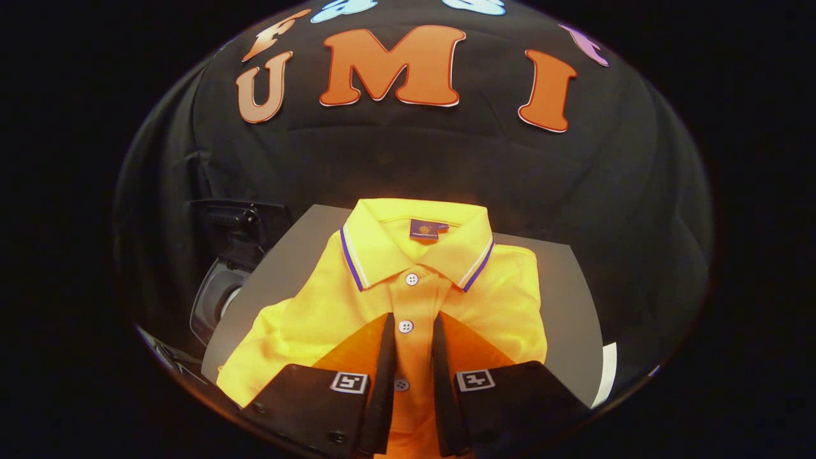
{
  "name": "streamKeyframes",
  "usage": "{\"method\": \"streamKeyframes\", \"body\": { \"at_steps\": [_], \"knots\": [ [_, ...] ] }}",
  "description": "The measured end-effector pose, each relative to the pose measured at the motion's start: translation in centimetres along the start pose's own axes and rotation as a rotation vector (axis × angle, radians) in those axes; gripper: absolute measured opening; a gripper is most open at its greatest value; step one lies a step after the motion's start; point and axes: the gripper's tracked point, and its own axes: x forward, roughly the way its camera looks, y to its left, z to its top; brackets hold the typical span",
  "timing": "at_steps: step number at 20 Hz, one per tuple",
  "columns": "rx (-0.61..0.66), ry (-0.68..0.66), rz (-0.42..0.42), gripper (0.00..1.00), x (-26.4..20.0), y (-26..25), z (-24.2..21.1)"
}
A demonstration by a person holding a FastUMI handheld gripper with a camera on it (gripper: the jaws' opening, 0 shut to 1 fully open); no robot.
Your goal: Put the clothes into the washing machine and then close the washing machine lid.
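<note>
Shirt (395,299): folded, lying on table (561,280). Your gripper (412,328) is hovering at its placket, fingers slightly apart, clamping nothing. You're needing several layers pinched.

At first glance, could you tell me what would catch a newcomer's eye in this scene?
A bright yellow polo shirt lies folded on the grey table, collar away from the gripper. The fingers stand slightly apart over its button placket, one white button between their tips. Off beside the table sits the washing machine.
</note>
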Motion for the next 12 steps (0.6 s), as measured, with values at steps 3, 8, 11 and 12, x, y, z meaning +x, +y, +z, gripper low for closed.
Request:
{"method": "streamKeyframes", "body": {
  "at_steps": [3, 8, 11, 12],
  "knots": [
    [-0.042, 0.005, 0.011, 0.23, -0.4, 0.4, 0.0],
    [0.094, -0.091, 0.125, 0.11, -0.9, 2.4, 0.8],
    [0.289, -0.297, 0.265, 0.11, -0.3, 4.1, 3.0],
    [0.31, -0.383, 0.294, 0.11, -0.6, 4.7, 4.2]
  ]
}}
